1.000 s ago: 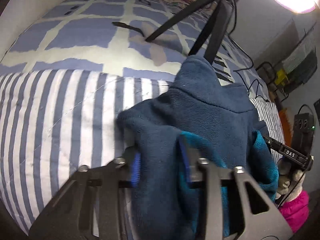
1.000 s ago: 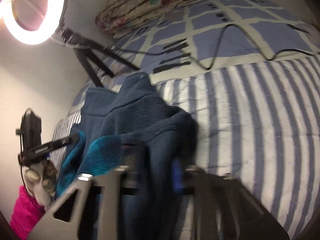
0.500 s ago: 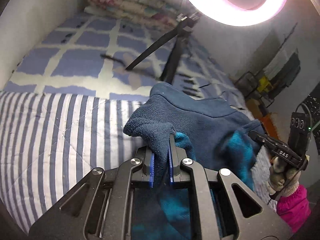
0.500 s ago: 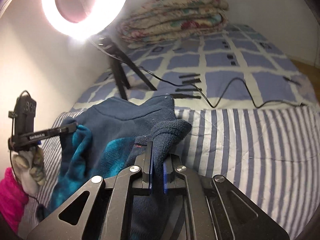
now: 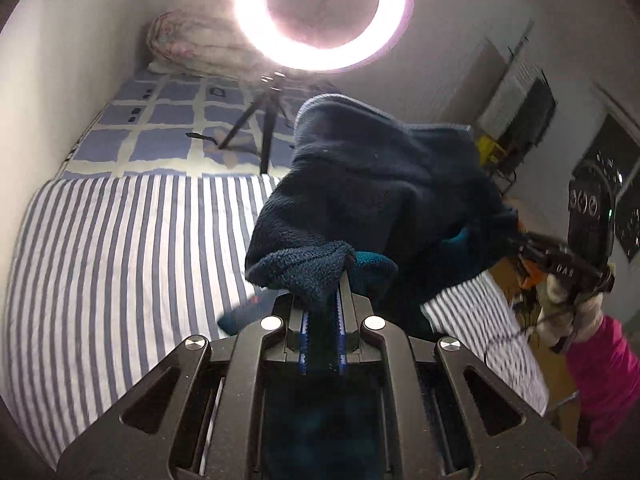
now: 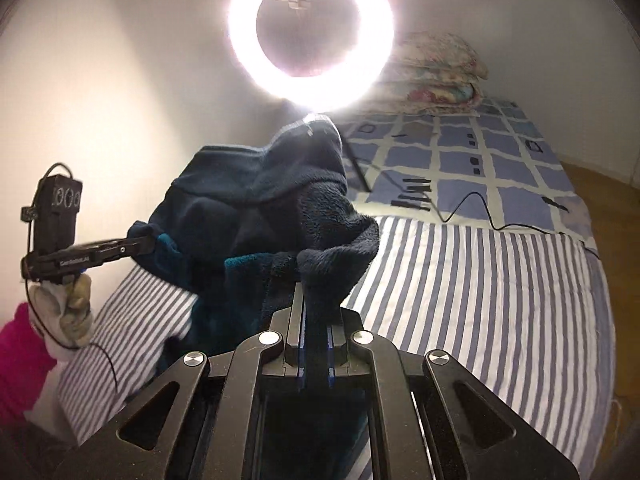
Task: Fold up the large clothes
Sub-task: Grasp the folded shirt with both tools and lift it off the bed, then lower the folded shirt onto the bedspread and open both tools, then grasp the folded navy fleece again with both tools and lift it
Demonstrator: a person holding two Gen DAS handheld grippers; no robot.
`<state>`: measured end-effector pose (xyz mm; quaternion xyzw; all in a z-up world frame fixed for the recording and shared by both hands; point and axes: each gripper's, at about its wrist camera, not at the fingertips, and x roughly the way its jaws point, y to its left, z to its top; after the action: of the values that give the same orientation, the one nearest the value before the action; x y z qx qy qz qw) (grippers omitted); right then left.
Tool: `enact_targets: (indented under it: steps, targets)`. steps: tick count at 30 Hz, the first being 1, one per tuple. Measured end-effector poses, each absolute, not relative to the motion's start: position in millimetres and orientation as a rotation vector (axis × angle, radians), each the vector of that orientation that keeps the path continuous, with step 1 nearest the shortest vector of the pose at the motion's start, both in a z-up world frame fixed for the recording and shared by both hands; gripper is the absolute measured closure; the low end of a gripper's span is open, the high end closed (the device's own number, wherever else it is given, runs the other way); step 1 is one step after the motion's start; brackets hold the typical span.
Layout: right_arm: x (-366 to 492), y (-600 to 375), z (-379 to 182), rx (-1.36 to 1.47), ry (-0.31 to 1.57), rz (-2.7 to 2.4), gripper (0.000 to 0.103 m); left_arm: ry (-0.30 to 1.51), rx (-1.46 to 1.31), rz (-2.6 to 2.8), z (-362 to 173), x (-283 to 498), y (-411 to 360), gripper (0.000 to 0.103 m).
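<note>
I've got the fleece top (image 5: 384,184), dark navy with a teal lining, held up off the striped blanket (image 5: 120,264) and bunched, most of it hanging between my two grippers. The left gripper (image 5: 322,304) is clamped on a thick wad of its edge; in the right wrist view the right gripper (image 6: 316,312) is pinched tight on another wad of the same top. I read this as the lift-and-spread step, nothing folded yet. Next move, as I judge it: pull the two grips apart so the cloth hangs flat, then lower it onto the stripes toward 9 o'clock in the left view. Beyond the top, a ring light (image 5: 322,12) on a tripod stands at 12 o'clock, with a folded quilt (image 5: 192,48) at 11 on the checked sheet (image 5: 160,136).
</note>
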<state>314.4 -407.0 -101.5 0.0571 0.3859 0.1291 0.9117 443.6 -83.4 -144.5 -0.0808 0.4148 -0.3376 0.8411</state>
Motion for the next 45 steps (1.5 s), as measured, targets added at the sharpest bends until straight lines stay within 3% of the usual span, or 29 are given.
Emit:
enact_targets:
  steps: [11, 17, 25, 27, 30, 37, 39, 41, 45]
  targets:
    - [179, -366, -136, 0.114, 0.851, 0.279, 0.097, 0.983, -0.073, -0.67, -191, 325, -68, 0.094]
    - [131, -348, -163, 0.004, 0.923, 0.204, 0.092, 1.028, 0.005, -0.654, -213, 276, -60, 0.087]
    - [51, -345, -102, 0.043, 0.85, 0.189, 0.091, 0.936, 0.011, -0.634, -147, 215, -15, 0.077]
    - [29, -343, -76, 0.066, 0.802, 0.201, 0.082, 0.923, -0.011, -0.65, -126, 203, -4, 0.076]
    - [2, -334, -46, 0.067, 0.748, 0.221, 0.07, 0.888, -0.046, -0.66, -93, 189, 12, 0.062]
    - [-44, -307, 27, 0.03, 0.659, 0.225, 0.069, 0.796, -0.079, -0.706, -12, 170, 30, 0.06]
    - [-48, -303, 42, 0.013, 0.64, 0.209, 0.06, 0.768, -0.085, -0.713, 6, 171, 33, 0.054]
    - [-46, -302, 51, 0.0, 0.632, 0.215, 0.052, 0.752, -0.073, -0.703, 10, 174, 33, 0.037]
    - [-24, -312, 28, 0.038, 0.664, 0.187, 0.051, 0.891, -0.187, -0.699, -36, 209, 27, 0.034]
